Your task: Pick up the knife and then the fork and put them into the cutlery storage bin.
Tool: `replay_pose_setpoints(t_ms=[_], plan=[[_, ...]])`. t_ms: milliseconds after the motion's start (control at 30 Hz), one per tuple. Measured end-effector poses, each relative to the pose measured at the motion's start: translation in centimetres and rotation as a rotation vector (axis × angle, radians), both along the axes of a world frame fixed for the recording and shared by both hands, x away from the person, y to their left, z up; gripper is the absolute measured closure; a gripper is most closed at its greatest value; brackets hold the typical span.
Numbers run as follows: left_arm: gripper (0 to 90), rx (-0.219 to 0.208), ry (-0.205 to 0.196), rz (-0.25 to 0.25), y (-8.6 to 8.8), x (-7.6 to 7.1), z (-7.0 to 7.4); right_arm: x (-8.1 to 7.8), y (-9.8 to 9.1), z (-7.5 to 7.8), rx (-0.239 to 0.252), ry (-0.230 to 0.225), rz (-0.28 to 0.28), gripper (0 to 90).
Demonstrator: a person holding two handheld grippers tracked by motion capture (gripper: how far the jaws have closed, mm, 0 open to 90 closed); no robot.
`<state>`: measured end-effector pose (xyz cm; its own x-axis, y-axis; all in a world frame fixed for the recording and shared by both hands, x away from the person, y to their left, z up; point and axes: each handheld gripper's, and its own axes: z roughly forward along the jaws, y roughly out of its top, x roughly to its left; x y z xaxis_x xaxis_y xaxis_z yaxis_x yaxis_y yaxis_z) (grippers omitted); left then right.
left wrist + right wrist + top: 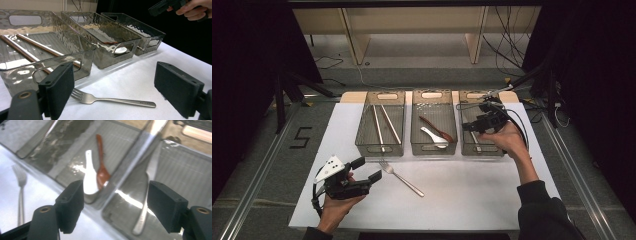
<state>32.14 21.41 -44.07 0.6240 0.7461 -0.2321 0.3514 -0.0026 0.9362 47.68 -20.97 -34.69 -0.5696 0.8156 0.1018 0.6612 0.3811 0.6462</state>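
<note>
A steel fork (402,179) lies on the white table (472,195) in front of three clear grey bins. My left gripper (368,168) is open just left of the fork's tines. In the left gripper view the fork (112,100) lies between and beyond the open jaws of that gripper (116,75). My right gripper (467,120) hovers open over the right bin (482,150), which holds a metal utensil (147,195). Nothing is between the right gripper's (117,195) jaws. The fork (21,190) shows far left in that view.
The left bin (380,148) holds two chopsticks (384,125). In the middle bin (433,148) lie a white spoon (435,136) and a brown spoon (435,128). The table's front part is bare white around the fork. Cables and stands surround the table.
</note>
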Motion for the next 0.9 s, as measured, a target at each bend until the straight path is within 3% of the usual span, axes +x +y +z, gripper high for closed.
replay_pose_setpoints(t_ms=[400,900], plan=[[16.1,-0.002,-0.001,0.004,0.1,0.0,0.0,-2.9,4.0,-0.8,-0.004,-0.022,0.121,27.4],[16.1,-0.002,-0.003,0.006,0.2,0.0,0.1,-5.0,9.0,-2.9,-0.051,0.022,0.254,27.3]])
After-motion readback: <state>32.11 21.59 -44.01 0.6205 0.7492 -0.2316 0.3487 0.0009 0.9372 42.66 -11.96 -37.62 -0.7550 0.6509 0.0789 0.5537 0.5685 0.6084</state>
